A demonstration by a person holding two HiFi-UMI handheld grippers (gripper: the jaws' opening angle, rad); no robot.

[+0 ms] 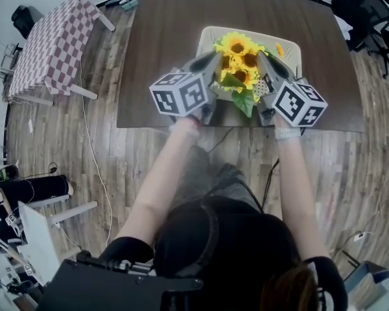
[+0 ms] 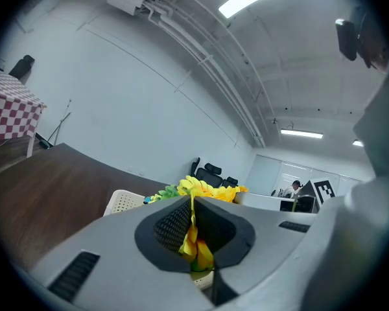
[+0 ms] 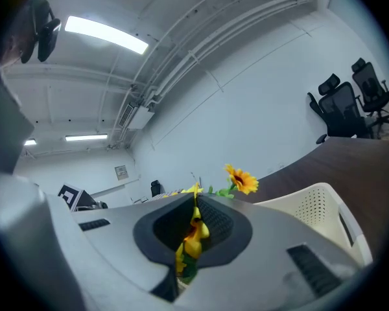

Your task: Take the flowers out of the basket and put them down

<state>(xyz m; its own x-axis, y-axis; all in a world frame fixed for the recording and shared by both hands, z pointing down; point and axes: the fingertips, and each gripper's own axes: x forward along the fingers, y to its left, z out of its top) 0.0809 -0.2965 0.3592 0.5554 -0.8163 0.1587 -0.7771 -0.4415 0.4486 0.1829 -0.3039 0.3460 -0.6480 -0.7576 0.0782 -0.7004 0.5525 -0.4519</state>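
Together, the left gripper (image 1: 213,65) and right gripper (image 1: 263,63) each pinch the sunflowers (image 1: 237,45). The bunch sits at upper centre, over the white basket (image 1: 292,49).

I see flowers (image 1: 238,60) yellow, brown centres, green leaves | basket (image 1: 206,39) cream, dotted with holes | table (image 1: 162,50) dark brown woodgrain | left gripper (image 2: 192,232), right gripper (image 3: 193,232) grey, black pads, black-and-white squares | cloth (image 1: 52,44) at 10 o'clock red-and-white check | floor (image 1: 117,167) grey-brown planks

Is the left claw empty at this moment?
No, the left claw is shut on yellow petals of the flowers, seen pinched between its pads.
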